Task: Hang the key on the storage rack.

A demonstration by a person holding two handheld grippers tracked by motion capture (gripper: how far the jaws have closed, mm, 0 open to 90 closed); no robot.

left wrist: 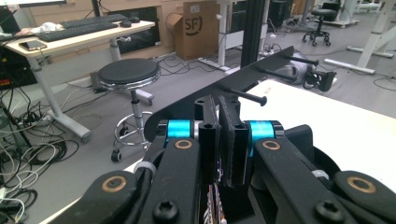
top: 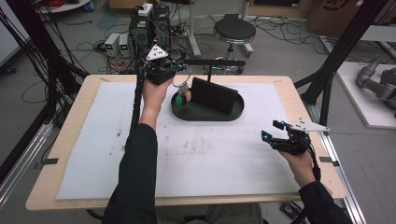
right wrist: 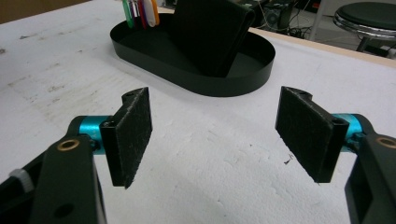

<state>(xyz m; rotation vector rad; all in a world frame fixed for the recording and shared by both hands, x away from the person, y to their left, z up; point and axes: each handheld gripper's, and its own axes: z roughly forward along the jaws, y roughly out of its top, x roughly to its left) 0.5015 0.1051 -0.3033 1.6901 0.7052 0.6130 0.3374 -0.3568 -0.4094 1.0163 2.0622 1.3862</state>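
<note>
A bunch of coloured key tags (top: pixel 184 94) on a metal ring hangs from my left gripper (top: pixel 180 68) over the left end of a black oval tray (top: pixel 205 118). In the left gripper view the left gripper (left wrist: pixel 224 140) has its jaws pressed together, with a bit of the tags (left wrist: pixel 212 205) showing below them. A black upright stand (top: pixel 215 95) rises from the tray and carries a bar with pegs (left wrist: pixel 261 70). My right gripper (top: pixel 272 129) hovers open near the table's right edge. In the right gripper view the right gripper (right wrist: pixel 215 135) faces the tray (right wrist: pixel 224 84) and tags (right wrist: pixel 140 11), with nothing between its pads.
A white mat (top: pixel 201 149) covers the wooden table. A round black stool (top: pixel 234 31) and tangled cables (top: pixel 93 46) lie on the floor beyond the far edge. Black frame posts (top: pixel 345 46) stand at the right side.
</note>
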